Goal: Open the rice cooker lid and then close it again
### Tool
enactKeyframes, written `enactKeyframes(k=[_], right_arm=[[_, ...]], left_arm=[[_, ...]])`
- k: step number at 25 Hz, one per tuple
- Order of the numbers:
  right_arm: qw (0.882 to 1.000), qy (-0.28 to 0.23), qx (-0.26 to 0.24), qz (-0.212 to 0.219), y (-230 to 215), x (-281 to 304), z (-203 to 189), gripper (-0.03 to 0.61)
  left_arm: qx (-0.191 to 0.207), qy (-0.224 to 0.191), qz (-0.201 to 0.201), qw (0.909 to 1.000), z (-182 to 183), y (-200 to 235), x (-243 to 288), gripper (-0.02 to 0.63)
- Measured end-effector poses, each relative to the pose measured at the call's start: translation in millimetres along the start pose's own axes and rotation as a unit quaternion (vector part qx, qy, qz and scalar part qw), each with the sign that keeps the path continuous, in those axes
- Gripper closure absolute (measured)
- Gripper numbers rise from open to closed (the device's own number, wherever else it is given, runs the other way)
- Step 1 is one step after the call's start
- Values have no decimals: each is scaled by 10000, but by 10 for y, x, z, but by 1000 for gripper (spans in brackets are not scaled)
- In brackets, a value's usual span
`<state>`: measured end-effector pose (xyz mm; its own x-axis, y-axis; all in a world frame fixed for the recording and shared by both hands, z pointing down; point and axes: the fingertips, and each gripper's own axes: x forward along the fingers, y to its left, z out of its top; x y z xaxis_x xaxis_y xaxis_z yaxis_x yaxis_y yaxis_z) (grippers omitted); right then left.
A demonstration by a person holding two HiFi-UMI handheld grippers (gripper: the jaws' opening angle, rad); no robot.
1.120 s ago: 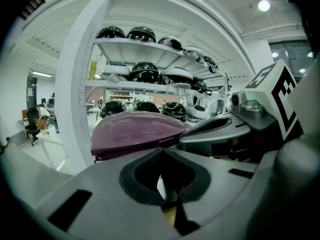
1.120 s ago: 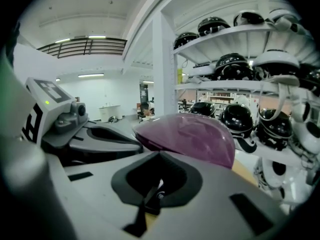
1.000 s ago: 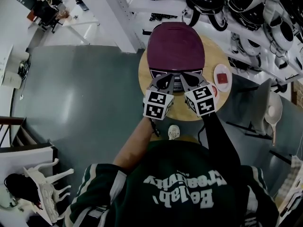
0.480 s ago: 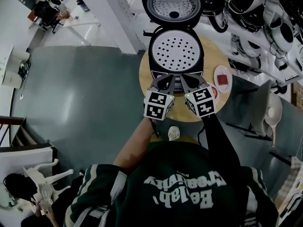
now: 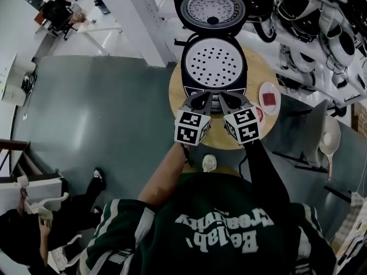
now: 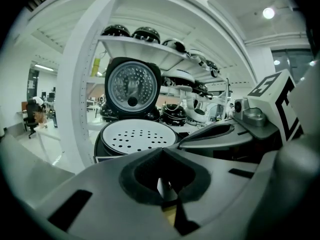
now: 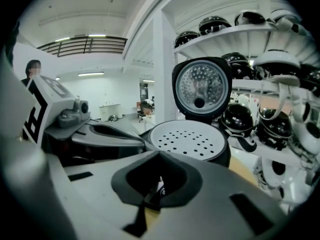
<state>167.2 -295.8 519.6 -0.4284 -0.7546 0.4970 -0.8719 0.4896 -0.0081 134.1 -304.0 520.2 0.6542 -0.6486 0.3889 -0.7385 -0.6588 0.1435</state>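
Round wooden worktop [image 5: 179, 93] carries the rice cooker [image 5: 213, 67], its lid [image 5: 212, 6] standing open, the top edge cut off from above. The left gripper [image 5: 198, 99] and right gripper [image 5: 229, 100] crowd its front and hide the control panel, fingers closed on nothing. A second ago the lid was down; a bystander [image 5: 34, 234] has since walked in.

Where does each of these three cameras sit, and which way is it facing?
Head view: on the person's head, facing steeply down at the open rice cooker; shows arms, both claws.
Left gripper view: on the left claw, facing the cooker; shows its shut jaws.
Right gripper view: on the right claw, likewise.
All three share the raised lid.
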Motion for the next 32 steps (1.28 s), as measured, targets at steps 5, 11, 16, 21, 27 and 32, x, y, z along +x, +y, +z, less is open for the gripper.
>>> enactKeyframes(k=[5,11,16,21,27,32], right_arm=[[10000,-3,7,8,1,-3,6,575],[10000,-26,-25,-29,1,-11,16,575],[9999,33,-103,-27,6,-5,-2,574],[9994,-111,-271,-184,-79,-67,87,574],[9946,-933,79,-454,-529,-284,635,574],[9869,-1456,-155,-673,-967,-396,1336,574]], left_arm=[[-22,-10,-16,10000,5,-2,-2,615],[-1,-18,-2,10000,12,-9,-7,615],[-49,-130,30,9999,7,19,-24,615],[-69,-501,291,9983,239,223,-148,615],[1,-964,762,9924,807,644,-358,615],[631,-1159,908,9871,1429,919,-351,615]])
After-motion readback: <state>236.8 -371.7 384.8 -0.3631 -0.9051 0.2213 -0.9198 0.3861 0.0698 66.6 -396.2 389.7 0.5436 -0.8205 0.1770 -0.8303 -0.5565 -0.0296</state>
